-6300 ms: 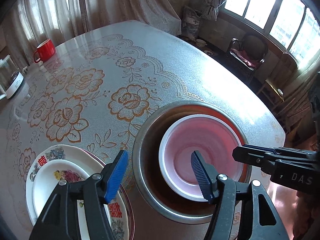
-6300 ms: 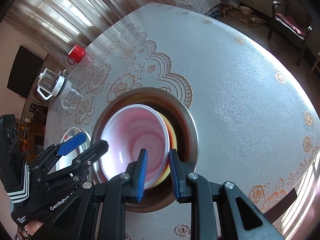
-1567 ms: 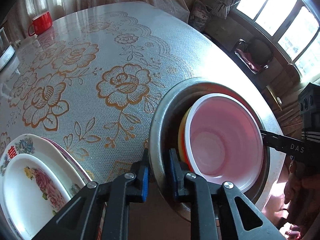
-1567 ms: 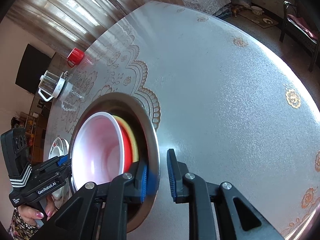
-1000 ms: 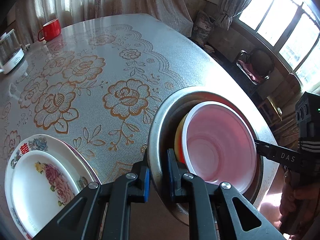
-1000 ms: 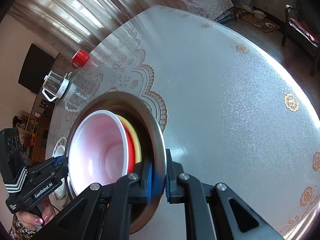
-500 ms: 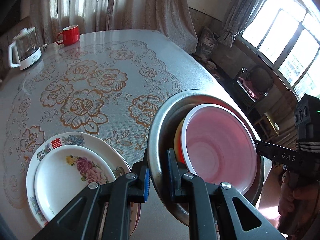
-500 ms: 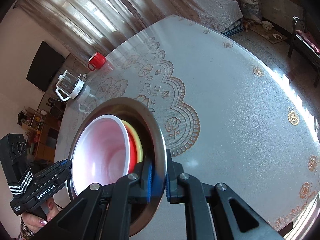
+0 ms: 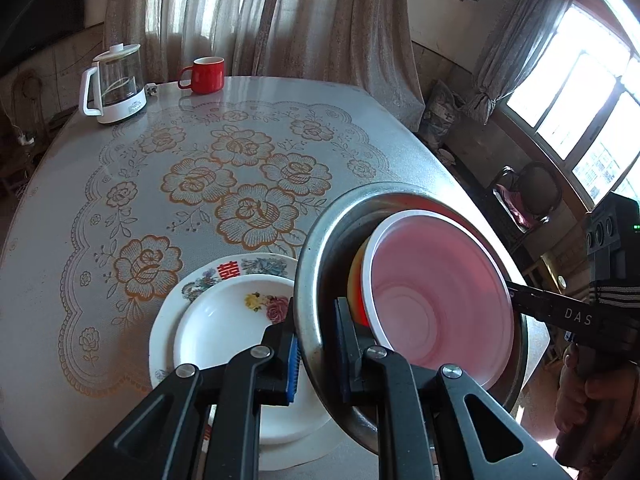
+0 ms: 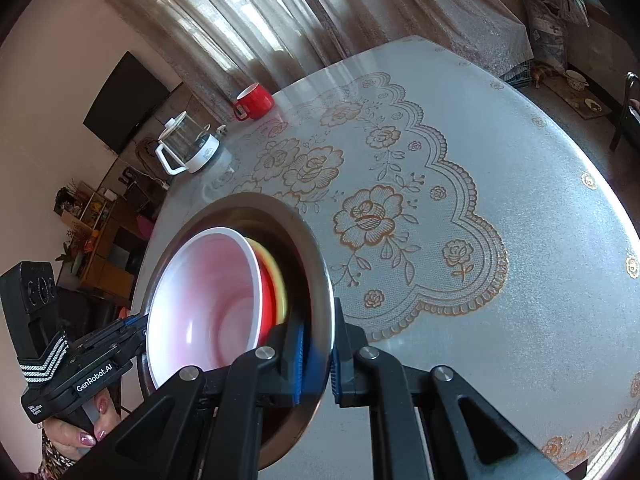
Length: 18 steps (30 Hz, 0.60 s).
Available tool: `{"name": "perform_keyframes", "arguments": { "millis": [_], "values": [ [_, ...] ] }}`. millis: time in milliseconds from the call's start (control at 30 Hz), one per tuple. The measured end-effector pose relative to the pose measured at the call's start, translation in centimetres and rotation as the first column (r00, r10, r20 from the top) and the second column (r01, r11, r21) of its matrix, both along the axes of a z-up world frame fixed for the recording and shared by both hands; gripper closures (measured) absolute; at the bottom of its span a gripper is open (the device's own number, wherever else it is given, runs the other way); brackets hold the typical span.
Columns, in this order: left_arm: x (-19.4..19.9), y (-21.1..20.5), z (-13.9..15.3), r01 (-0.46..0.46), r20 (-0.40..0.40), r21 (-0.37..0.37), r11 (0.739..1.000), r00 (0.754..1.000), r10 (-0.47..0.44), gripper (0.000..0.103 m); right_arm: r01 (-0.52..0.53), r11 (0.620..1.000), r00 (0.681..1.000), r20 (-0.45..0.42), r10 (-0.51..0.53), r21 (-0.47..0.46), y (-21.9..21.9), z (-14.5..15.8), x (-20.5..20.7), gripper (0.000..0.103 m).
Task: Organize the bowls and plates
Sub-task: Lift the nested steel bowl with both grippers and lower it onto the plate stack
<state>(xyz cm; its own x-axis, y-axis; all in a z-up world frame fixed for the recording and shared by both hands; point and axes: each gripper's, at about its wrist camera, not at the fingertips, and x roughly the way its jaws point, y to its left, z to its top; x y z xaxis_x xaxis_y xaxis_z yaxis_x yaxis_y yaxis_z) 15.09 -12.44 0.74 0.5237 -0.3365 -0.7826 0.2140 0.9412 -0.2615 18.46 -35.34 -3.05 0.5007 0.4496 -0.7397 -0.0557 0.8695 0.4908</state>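
Sheer curtains (image 9: 224, 8), bright windows (image 9: 580, 92), perhaps a dark chair (image 9: 532, 196) beneath.

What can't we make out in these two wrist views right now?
- Bowls nested under the pink bowl: only red and yellow rim slivers show in either view; their count is unclear.
- Plate stack: its near edge is covered by the left hand-held gripper in the left view and hidden behind the steel basin in the right view.
- Basin underside and table clearance: in neither view.
- Right hand-held gripper: pad contact blurred.
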Motion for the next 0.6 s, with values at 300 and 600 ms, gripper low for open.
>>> {"name": "perform_keyframes", "arguments": {
  "millis": [300, 600],
  "values": [
    [-0.3, 5.3, -0.3, -0.053, -0.003, 0.010, 0.999, 0.999, 0.053, 0.090, -0.056, 0.998, 0.998, -0.001, 0.056, -0.001, 5.6, 0.3, 0.8, 0.093],
    [0.0, 8.0, -2.0, -0.057, -0.030, 0.014, 0.998, 0.998, 0.058, 0.090, -0.066, 0.998, 0.997, -0.036, 0.065, -0.015, 8.9, -1.3, 1.8, 0.093]
  ]
}}
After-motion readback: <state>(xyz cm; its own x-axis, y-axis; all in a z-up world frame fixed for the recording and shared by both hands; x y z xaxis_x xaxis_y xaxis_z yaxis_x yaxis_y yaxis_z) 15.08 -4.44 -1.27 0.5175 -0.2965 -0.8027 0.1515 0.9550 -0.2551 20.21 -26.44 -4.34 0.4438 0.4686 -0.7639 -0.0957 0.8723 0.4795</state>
